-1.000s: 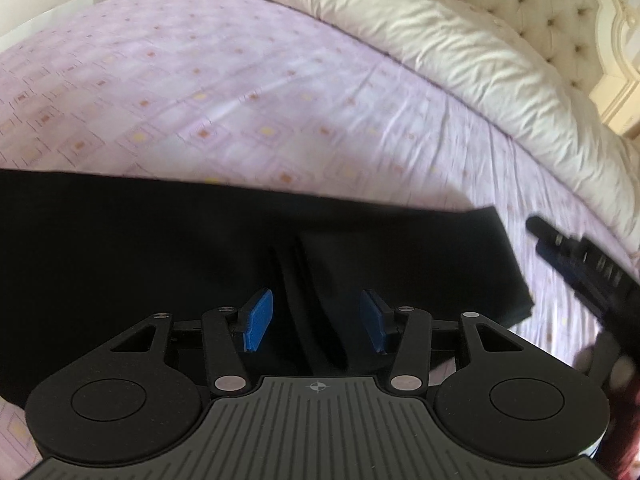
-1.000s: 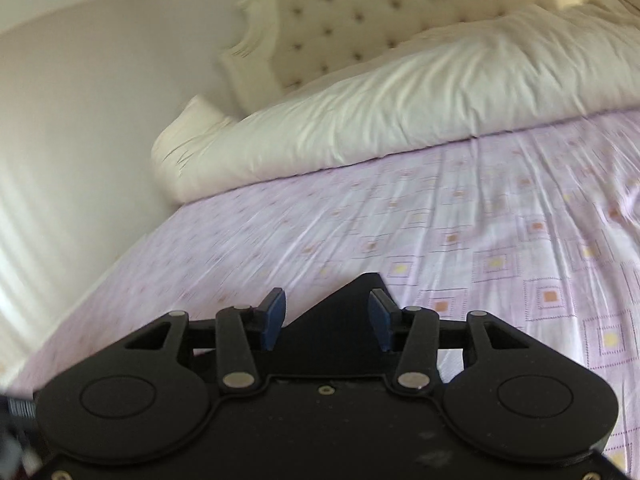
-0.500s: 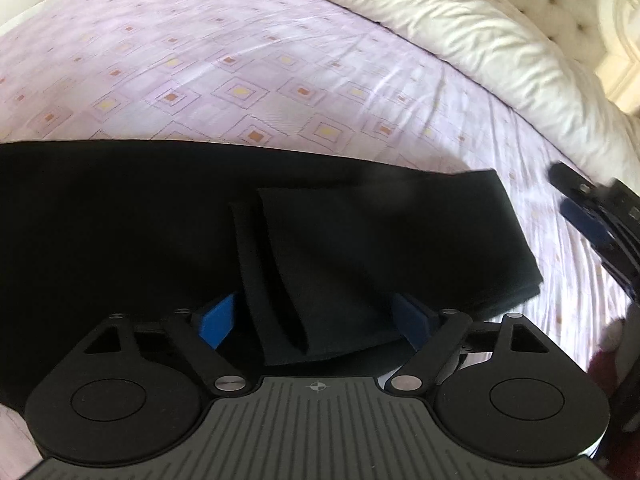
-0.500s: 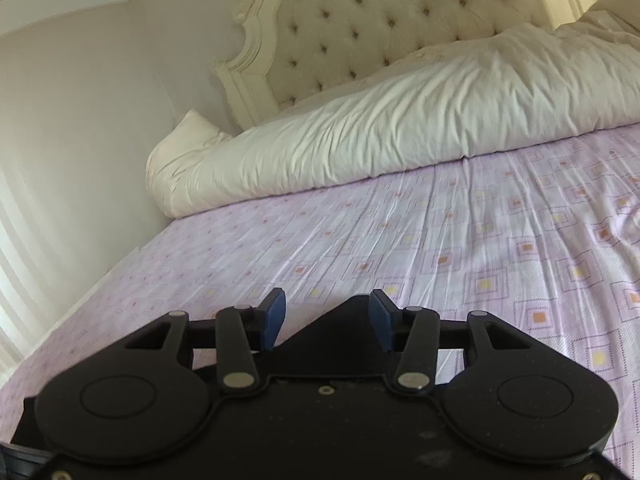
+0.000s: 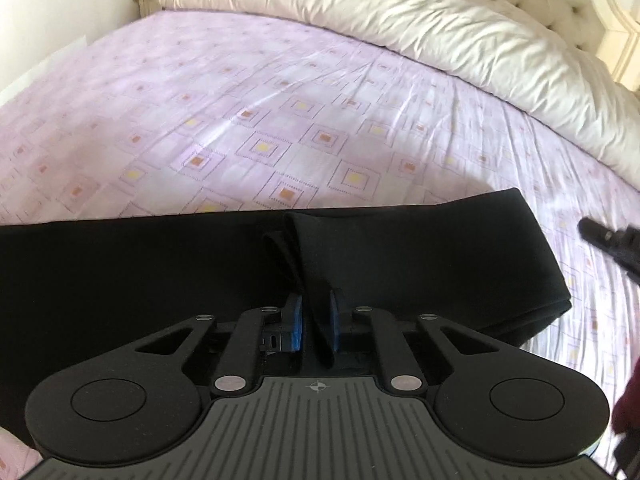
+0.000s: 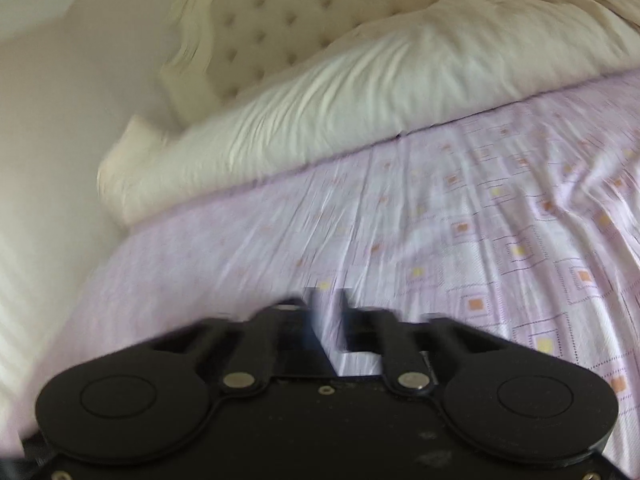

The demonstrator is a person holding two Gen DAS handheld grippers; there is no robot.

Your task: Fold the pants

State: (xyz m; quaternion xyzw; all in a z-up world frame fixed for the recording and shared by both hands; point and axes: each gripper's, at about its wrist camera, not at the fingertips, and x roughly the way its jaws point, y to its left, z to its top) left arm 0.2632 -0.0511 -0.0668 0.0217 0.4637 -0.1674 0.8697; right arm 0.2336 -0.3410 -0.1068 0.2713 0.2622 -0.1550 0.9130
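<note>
Jaws of left gripper (image 5: 315, 320) pinching black pants (image 5: 400, 264) fold.

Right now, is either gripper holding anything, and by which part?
The left gripper pinches a raised fold at the near edge of the black pants. The right gripper is blurred, nearly closed, with only bedsheet visible between its fingers.

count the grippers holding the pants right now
1. The left gripper pinches a fold of the pants. The right gripper, blurred, shows only bedsheet between its fingers.
</note>
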